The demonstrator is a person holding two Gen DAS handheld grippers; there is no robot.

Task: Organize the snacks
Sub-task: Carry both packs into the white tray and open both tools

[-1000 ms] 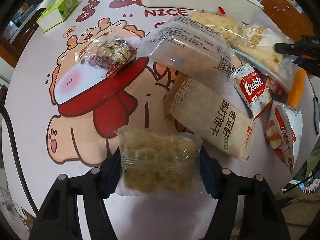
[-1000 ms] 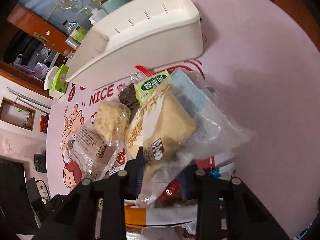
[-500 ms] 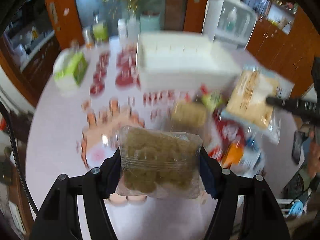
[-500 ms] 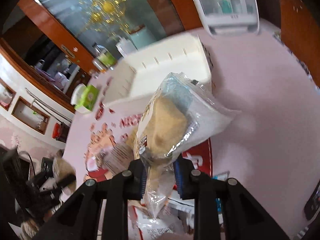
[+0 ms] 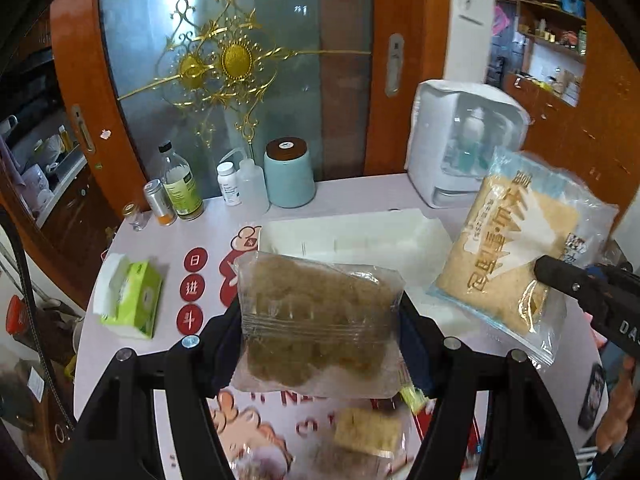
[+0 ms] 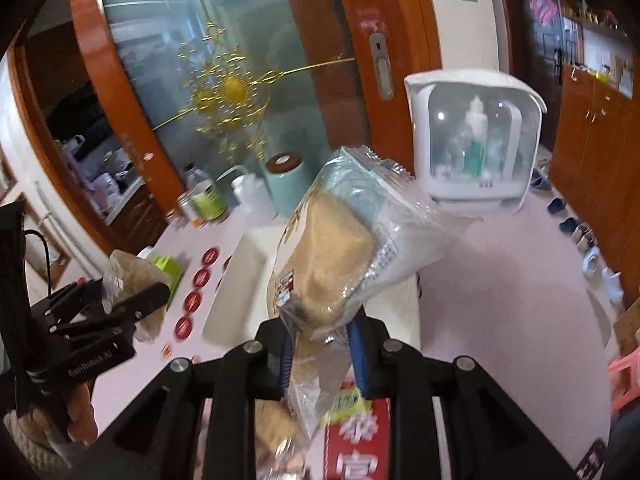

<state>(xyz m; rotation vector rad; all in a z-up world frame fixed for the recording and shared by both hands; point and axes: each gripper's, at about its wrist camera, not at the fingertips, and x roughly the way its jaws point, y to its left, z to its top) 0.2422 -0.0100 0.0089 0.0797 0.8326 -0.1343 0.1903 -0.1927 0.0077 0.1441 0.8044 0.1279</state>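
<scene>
In the left wrist view my left gripper (image 5: pixel 320 336) is shut on a clear packet of brown crumbly snack (image 5: pixel 316 316), held up off the table. Behind it lies the long white bin (image 5: pixel 352 236). At the right edge of that view my right gripper (image 5: pixel 576 288) is shut on a big clear bag of tan bread (image 5: pixel 516 248) with printed characters. The right wrist view has that bag (image 6: pixel 332 248) pinched by its lower end between the blue pads of the right gripper (image 6: pixel 320 344), standing up over the white bin (image 6: pixel 240 280). At its left is the left gripper (image 6: pixel 136 300) with its packet (image 6: pixel 128 272).
A green tissue box (image 5: pixel 132 300) sits left of the bin. Bottles and a teal canister (image 5: pixel 289 174) line the table's far edge, with a white cabinet appliance (image 5: pixel 464 140) at the back right. More snack packets (image 5: pixel 366 430) lie on the printed tablecloth below my grippers.
Both grippers have risen from the snack pile with their packets, and both views have tilted up from the tablecloth to the bin, the bottles and the glass door.
</scene>
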